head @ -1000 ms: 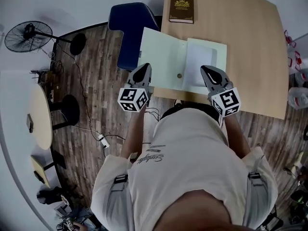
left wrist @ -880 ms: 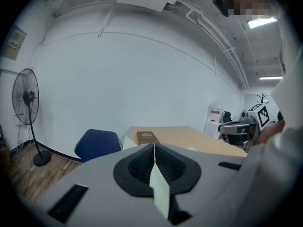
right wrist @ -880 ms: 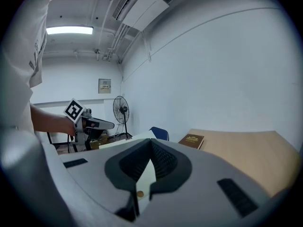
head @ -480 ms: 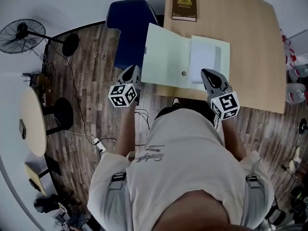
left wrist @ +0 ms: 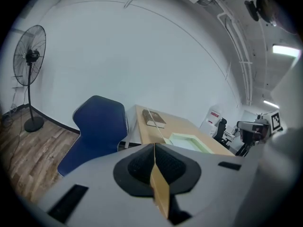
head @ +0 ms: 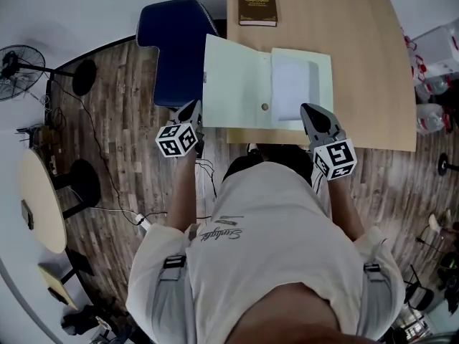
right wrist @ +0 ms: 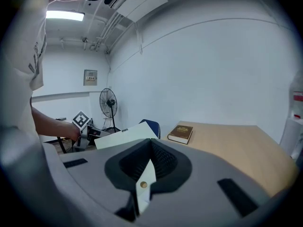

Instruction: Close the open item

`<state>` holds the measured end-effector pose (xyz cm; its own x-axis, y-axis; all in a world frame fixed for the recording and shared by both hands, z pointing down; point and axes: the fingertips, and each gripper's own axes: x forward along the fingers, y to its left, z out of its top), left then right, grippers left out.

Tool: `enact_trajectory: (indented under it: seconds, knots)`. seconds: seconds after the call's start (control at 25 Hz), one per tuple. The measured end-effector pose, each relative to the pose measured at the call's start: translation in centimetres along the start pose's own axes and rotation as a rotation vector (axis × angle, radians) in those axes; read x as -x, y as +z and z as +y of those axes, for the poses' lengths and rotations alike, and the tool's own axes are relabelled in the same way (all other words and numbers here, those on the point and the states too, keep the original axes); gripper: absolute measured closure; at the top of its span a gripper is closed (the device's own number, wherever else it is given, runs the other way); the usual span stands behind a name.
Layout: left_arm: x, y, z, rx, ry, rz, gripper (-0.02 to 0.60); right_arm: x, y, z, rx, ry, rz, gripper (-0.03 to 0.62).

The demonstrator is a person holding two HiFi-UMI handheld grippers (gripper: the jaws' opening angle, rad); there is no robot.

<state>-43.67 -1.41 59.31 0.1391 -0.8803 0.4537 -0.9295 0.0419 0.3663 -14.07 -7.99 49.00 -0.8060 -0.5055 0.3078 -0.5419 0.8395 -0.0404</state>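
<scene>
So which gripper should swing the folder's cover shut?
Left. The left gripper sits by the free corner of the folder's open cover, which overhangs the table; the right gripper is by the tray.

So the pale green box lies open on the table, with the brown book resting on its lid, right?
Not quite: the brown book lies on the table beyond the open box, apart from it; the head view shows this.

Matt card folder point(head: 237, 84), smooth wooden table point(head: 358, 49)
</scene>
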Motion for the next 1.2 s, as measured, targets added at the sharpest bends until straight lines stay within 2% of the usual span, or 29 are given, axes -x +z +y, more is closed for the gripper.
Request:
enact_trajectory:
  seconds: [0.2, 0.52, 0.92, 1.2]
  knots:
    - [-0.5, 0.7, -2.1, -0.023, -0.067, 0.001, 0.566, -0.2, 0.1, 0.6, 0.005, -0.006, -0.009, 0.599]
    - [-1.7, 1.3, -8.1, -0.082, -0.215, 0.025, 0.566, 0.7, 0.0, 0.3, 0.008, -0.030, -0.015, 0.599]
    - [-5.1, 1.1, -14.1, -0.123, -0.324, 0.109, 0.566, 3.5, 0.2, -4.7, -0.015, -0.126, -0.027, 0.599]
    - [-8.1, 0.5, -19.4, -0.201, -0.412, 0.170, 0.566, 5.9, 0.2, -7.8, -0.043, -0.197, -0.042, 0.599]
